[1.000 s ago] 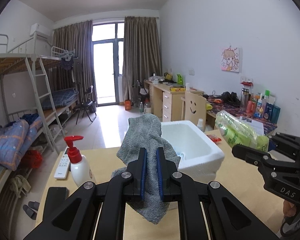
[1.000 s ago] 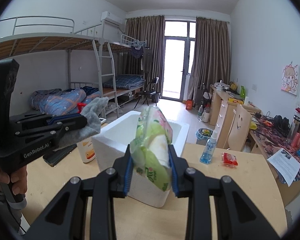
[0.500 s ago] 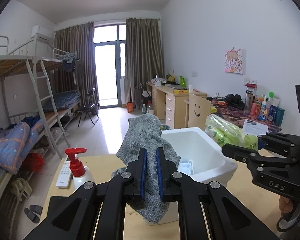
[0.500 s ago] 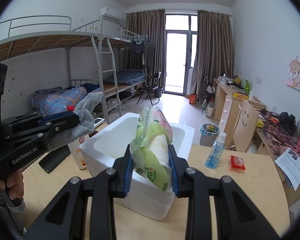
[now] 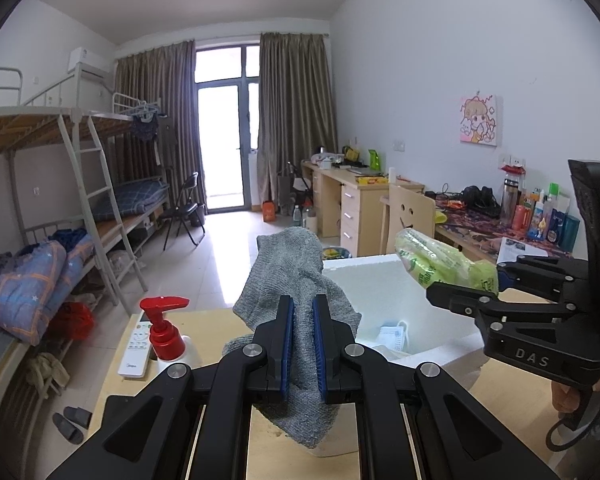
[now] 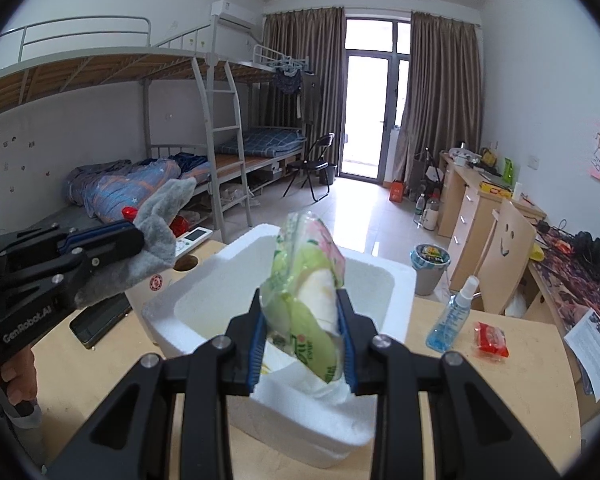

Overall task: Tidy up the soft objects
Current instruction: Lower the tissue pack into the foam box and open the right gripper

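- Left tool [image 5: 302, 344] grips a grey knitted cloth [image 5: 296, 276] tightly between its blue pads; right tool [image 6: 302, 344] clamps a green tissue pack [image 6: 306, 300].
- Both soft things hang above the white foam box [image 6: 384, 276], which sits on a pale wooden worktop [image 6: 500, 392].
- Dormitory room: metal bunk beds [image 6: 204, 92] along one wall, brown curtains [image 6: 440, 92] flanking a glass balcony door, tiled floor, desks opposite.
- Cloth's long axis runs upright, its top flopping forward; the tissue pack stands on end, tilted slightly away.
- Readable writing: "DAS" on the right tool's body [image 5: 532, 354], "GenRobot.AI" on the left tool's body [image 6: 26, 326].
- On the worktop also: red-topped pump bottle [image 5: 166, 332], white remote [image 5: 134, 354], blue spray bottle [image 6: 452, 316], red packet [image 6: 492, 338].
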A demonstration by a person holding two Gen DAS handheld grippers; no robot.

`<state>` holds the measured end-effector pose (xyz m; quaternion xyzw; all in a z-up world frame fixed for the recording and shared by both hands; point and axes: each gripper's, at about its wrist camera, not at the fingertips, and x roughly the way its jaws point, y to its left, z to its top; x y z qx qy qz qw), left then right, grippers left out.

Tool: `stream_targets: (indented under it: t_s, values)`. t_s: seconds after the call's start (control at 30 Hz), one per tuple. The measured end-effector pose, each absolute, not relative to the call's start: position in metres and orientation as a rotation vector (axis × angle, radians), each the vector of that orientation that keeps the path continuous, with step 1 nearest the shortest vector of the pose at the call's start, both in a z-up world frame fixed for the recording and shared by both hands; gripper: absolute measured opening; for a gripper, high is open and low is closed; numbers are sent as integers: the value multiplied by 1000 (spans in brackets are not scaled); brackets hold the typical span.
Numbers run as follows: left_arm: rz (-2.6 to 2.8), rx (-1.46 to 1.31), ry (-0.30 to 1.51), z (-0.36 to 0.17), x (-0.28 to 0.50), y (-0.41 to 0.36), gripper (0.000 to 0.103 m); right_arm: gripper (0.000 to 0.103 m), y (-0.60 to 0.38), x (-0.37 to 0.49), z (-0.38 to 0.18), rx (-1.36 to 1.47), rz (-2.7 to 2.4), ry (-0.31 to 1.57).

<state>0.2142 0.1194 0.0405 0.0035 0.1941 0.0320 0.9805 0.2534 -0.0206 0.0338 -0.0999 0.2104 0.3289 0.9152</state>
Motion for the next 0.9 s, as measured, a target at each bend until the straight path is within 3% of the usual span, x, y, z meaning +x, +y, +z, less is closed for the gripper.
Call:
stream_targets:
  t_s: [0.6, 0.7, 0.73, 0.9]
  values:
    - [66, 0, 402, 38, 223, 126, 10, 37, -2, 285, 26, -226, 691, 494]
    - [66, -4, 401, 38, 224, 126, 11, 66, -3, 285, 27, -233, 701, 482]
    - [66, -4, 401, 38, 225, 125, 11, 70, -4, 283, 28, -233, 698, 470]
    - [66, -4, 401, 39, 225, 126, 11, 72, -9, 275, 35, -227, 699, 438]
